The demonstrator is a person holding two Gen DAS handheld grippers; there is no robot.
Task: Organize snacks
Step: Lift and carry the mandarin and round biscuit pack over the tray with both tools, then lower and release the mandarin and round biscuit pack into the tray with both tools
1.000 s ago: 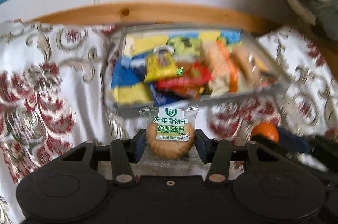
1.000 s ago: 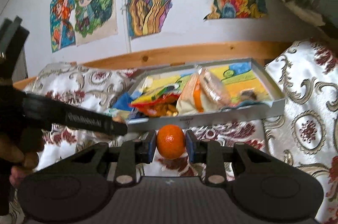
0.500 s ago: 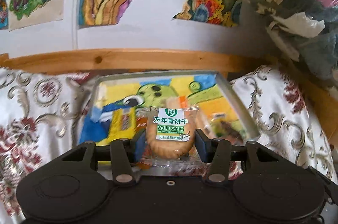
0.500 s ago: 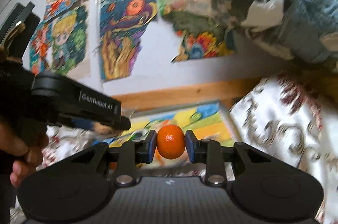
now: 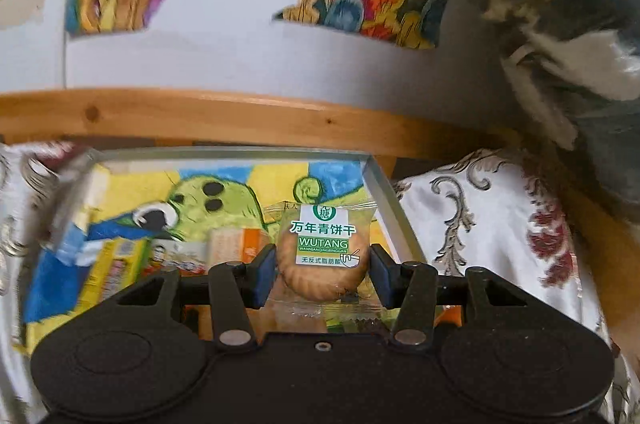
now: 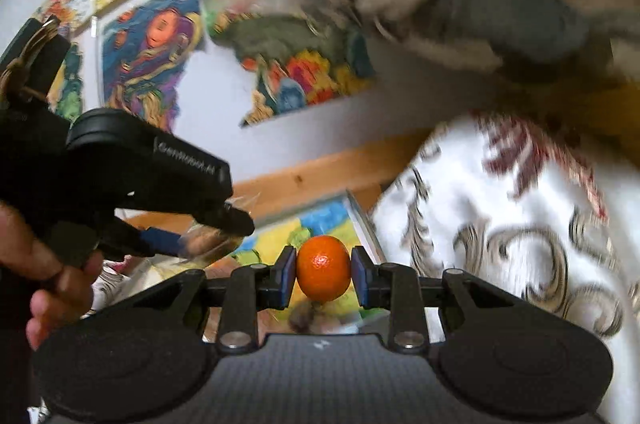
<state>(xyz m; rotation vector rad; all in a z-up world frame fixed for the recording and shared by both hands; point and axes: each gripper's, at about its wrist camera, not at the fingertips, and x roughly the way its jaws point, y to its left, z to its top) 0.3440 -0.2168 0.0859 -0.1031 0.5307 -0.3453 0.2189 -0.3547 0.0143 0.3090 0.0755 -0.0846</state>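
A wrapped biscuit (image 5: pixel 323 256) is clamped flat between the pads of the left hand-held gripper (image 5: pixel 322 268), directly above the right end of the tray (image 5: pixel 385 183). A tangerine (image 6: pixel 323 268) is pinched in the right hand-held gripper (image 6: pixel 323 274), carried beside the left one over the tray's right edge.

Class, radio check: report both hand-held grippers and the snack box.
Left hand-held gripper shut on biscuit packet. Right hand-held gripper shut on tangerine. Both over snack box. Nothing blocking.
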